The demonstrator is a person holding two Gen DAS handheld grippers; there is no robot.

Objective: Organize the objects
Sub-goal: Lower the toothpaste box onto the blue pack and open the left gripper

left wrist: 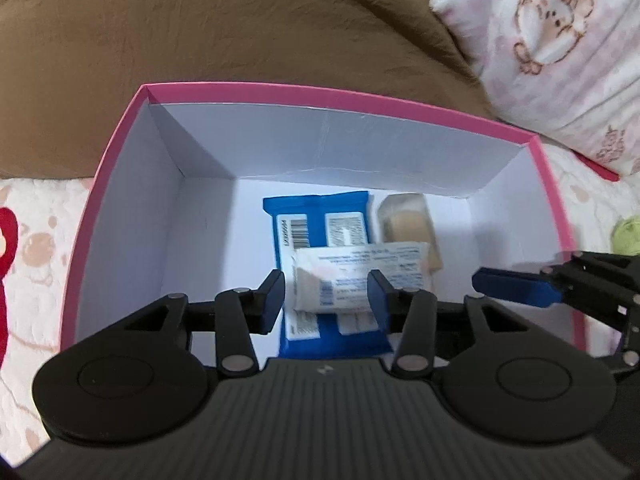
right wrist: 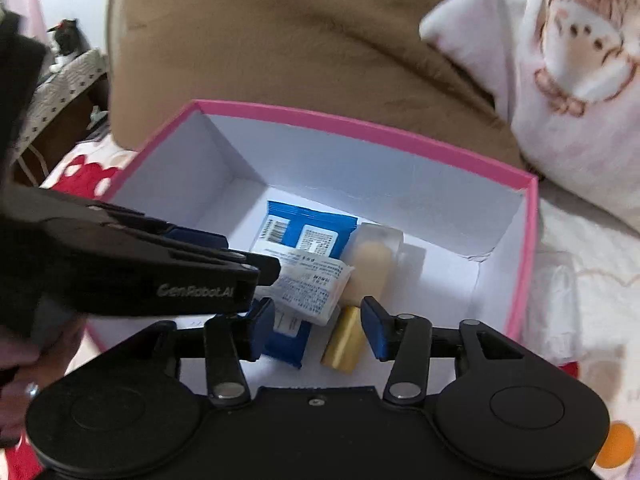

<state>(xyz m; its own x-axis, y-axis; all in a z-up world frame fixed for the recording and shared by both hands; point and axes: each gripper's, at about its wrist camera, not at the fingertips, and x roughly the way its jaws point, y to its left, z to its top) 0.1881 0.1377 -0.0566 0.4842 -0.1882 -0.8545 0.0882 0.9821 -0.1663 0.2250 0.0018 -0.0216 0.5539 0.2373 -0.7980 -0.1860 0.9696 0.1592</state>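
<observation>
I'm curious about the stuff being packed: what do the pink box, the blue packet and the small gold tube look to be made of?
The pink box looks like cardboard: stiff flat walls, sharp folded corners, matte white inside. The blue packet seems soft plastic film, glossy, with a crimped end and printed labels. The gold tube has a shiny metallic sheen, so metal or metal-coated plastic; the pictures cannot settle which.

Pink box (left wrist: pixel 316 98) sits open, white inside. Flat on its floor lies a blue packet (left wrist: pixel 316 220), label side up with a barcode showing, running from mid-floor toward the near wall. Just right of it lies a bottle (right wrist: pixel 374 262), clear cap toward the far wall, beige body, gold end (right wrist: pixel 345 345) toward the near wall. Across both sits a white printed packet (left wrist: pixel 360 276), tilted, between the left gripper's fingers (left wrist: pixel 276 292).
</observation>
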